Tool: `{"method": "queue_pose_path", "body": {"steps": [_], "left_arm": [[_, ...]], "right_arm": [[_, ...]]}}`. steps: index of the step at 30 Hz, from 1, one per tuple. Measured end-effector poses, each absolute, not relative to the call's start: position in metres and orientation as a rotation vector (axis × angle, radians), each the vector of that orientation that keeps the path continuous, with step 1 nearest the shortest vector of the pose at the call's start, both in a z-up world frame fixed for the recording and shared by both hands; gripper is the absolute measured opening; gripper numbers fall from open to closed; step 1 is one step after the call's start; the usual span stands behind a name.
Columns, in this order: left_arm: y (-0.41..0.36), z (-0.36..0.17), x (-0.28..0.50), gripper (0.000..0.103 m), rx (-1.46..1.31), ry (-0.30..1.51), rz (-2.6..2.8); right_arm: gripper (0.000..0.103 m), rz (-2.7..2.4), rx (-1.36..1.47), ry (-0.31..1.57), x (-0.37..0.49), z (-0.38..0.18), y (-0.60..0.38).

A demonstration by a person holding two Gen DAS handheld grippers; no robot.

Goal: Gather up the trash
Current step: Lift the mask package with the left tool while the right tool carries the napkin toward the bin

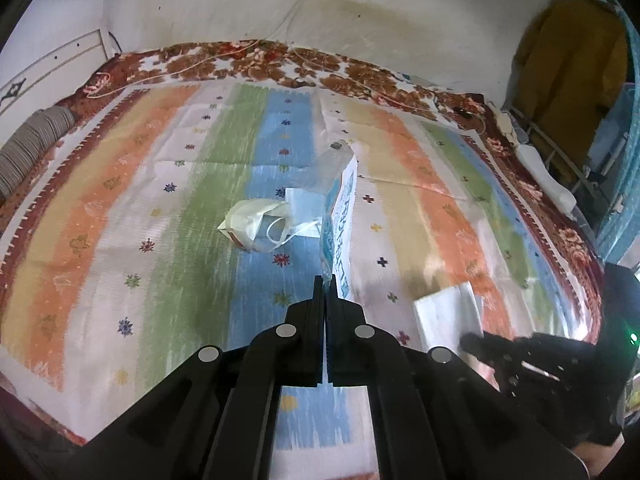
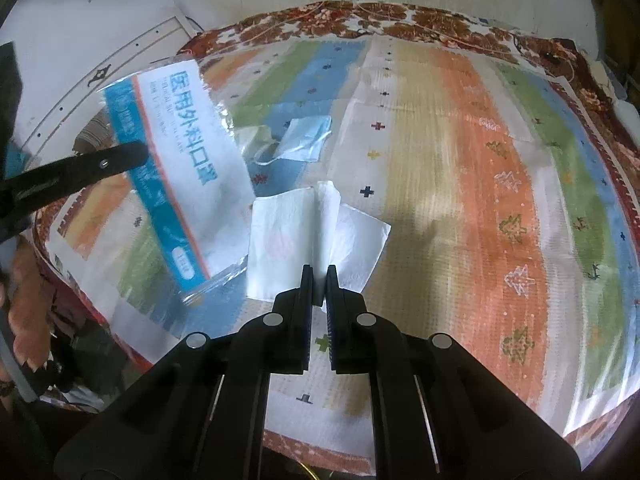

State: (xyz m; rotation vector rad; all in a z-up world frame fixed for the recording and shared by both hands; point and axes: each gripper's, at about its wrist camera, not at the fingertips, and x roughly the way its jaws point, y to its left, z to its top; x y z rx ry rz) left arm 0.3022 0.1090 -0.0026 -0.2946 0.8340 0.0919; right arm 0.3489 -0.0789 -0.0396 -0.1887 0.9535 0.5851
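My left gripper (image 1: pixel 325 280) is shut on the edge of a clear plastic mask bag (image 1: pixel 342 220) printed blue and white, held up above the striped mat; the bag shows flat-on in the right wrist view (image 2: pixel 180 168), with a left gripper finger (image 2: pixel 116 160) across it. My right gripper (image 2: pixel 319 270) is shut on a white paper tissue (image 2: pixel 288 236), lifted a little above the mat; the tissue shows in the left wrist view (image 1: pixel 448 316). A used blue face mask (image 2: pixel 304 140) and a crumpled cream wrapper (image 1: pixel 252 224) lie on the mat beyond.
A striped, colourful mat (image 1: pixel 120 220) covers a bed with a red floral blanket (image 1: pixel 240 64) against a stained wall. A white cable (image 1: pixel 296 12) hangs from a power strip. A striped bolster (image 1: pixel 28 144) lies at the left. A yellow garment (image 1: pixel 572 60) hangs at the right.
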Motion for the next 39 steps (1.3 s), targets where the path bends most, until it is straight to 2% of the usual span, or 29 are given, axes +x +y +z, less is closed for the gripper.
{"method": "queue_pose_path", "body": {"steps": [14,39], "left_arm": [[0.096,0.030,0.242,0.000,-0.331,0.793,0.031],[0.084,0.036,0.145,0.000,-0.440,0.743,0.028]], "right_arm": [[0.005,0.601,-0.238,0.863,0.296,-0.008,-0.087],[0.005,0.652,-0.220,0.816,0.197,0.003,-0.103]]}}
